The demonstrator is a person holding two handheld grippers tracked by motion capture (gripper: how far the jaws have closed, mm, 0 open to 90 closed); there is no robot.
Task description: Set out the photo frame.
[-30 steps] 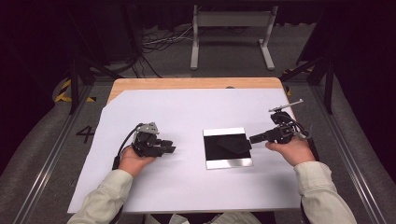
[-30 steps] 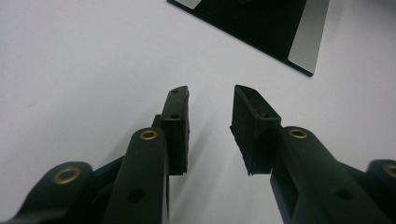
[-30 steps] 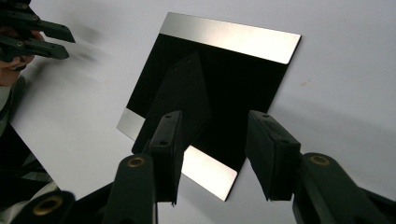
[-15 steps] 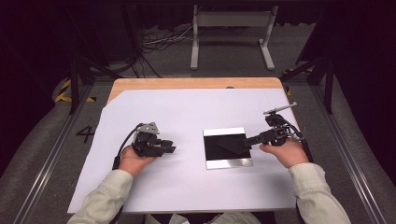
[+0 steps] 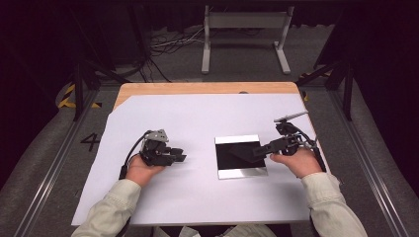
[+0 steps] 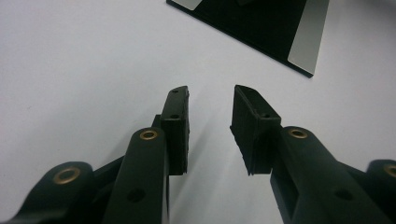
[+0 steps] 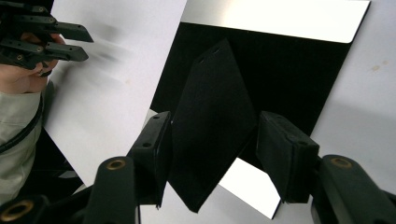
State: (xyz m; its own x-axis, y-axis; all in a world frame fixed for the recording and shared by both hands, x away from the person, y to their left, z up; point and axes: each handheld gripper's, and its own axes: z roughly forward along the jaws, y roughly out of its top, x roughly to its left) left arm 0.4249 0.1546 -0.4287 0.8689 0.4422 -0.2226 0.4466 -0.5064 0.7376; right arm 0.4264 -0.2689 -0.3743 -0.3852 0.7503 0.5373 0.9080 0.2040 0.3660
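The right gripper (image 5: 253,148), right of centre in the high view, reaches over a flat black board (image 5: 240,156) with silver strips along two edges, lying on the white sheet (image 5: 207,113) that covers the counter (image 5: 197,88). In the right gripper view its jaws stand apart on either side of a dark, diamond-shaped flap (image 7: 212,126), perhaps cloth or thin card, which rests on the board with one corner hanging off the near silver strip. The jaws flank the flap without pressing it, so the right gripper is released, not yet grasping.

The left gripper (image 5: 174,157) sits left of centre in the high view, low over the bare sheet and well apart from the board. In the left gripper view its jaws are spread with nothing between them, and the board's corner (image 6: 280,32) shows at the upper right of that frame.

What could go wrong, as I judge it: the flap looks thin and lies nearly flat, so jaws closing from the sides may slide over it or pinch only the overhanging corner, letting it slip free on lifting. If the jaws press down while closing, they could drag the board across the smooth sheet, since nothing holds it in place. The left gripper is too far off to steady it. A dark flap on a dark board also makes the edges hard to judge.
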